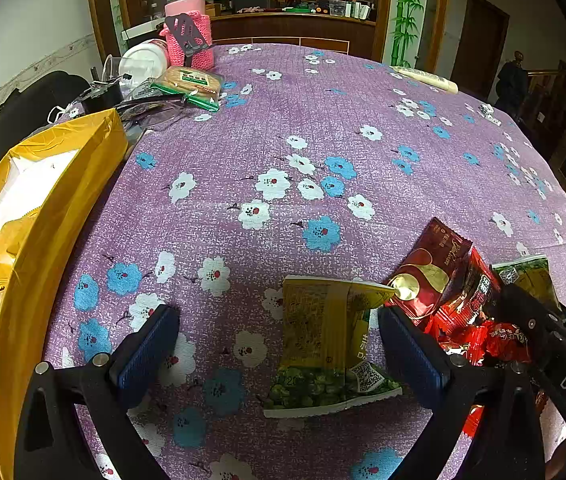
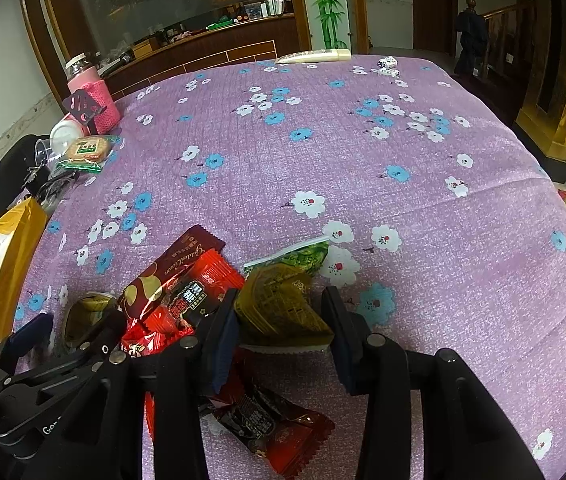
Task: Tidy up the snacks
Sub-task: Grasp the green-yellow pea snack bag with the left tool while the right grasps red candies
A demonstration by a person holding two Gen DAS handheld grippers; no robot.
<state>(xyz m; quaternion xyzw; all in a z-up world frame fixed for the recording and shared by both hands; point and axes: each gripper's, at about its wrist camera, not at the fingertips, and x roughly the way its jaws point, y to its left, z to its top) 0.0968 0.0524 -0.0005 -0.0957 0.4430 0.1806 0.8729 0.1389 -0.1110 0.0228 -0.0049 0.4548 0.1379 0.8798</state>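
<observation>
1. Well to the right of the yellow box (image 1: 43,240), a flat pea packet (image 1: 323,344) lies on the purple flowered worktop (image 1: 323,120). Its long axis runs away from the camera, roughly in line with the fingers around it.
2. On the side of that packet away from the box is a heap of red sweet wrappers (image 1: 463,312), touching or nearly touching its far corner.
3. The left gripper (image 1: 277,314) stands wide open astride the flat packet. The packet sits off-centre, close to the finger farther from the box, and neither pad presses on it. The jaws span its short width, so closing should catch it across the narrow way.
4. Farther still from the box, beyond the red heap, the right gripper (image 2: 281,300) has a second, folded pea packet (image 2: 283,316) between its pads. The jaws are narrow and the packet looks buckled, so I judge it pinched rather than lying loose.
5. The box already holds several packets and is just beside the left gripper. The right gripper is well apart from it, with the red heap and the left gripper in between.
6. The left hand is therefore the nearer one for a drop-off; the right hand's load must cross over the left to reach the box.
</observation>
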